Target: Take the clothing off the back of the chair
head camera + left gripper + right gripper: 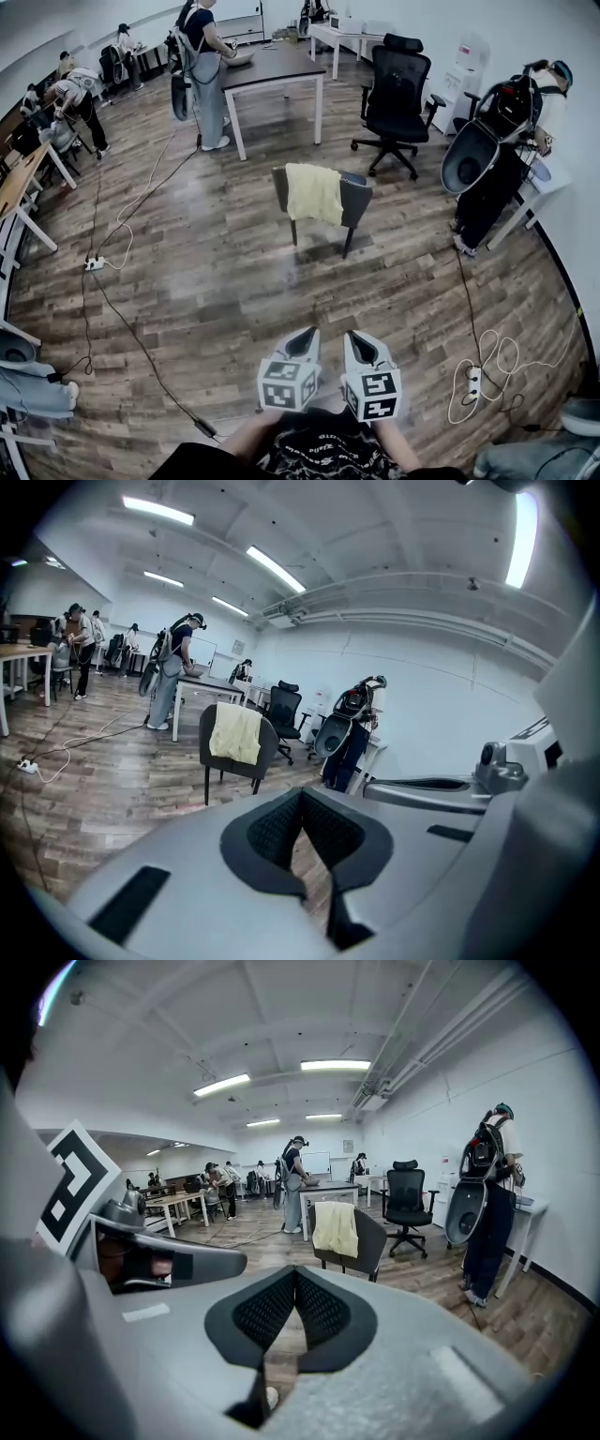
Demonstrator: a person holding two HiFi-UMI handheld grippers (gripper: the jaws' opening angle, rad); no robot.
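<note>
A pale yellow garment [314,193] hangs over the back of a dark grey chair [354,200] in the middle of the wooden floor. The same garment [235,733] shows in the left gripper view, and the garment [336,1228] on the chair [370,1237] shows in the right gripper view. My left gripper [305,340] and right gripper [360,345] are side by side near the bottom of the head view, well short of the chair. Both are shut and hold nothing.
A dark table [272,69] with a person [202,66] stands behind the chair. A black office chair [397,97] is at the back right. Another person [502,159] with a backpack rig stands at right. Cables [131,330] and a power strip [94,264] lie on the floor.
</note>
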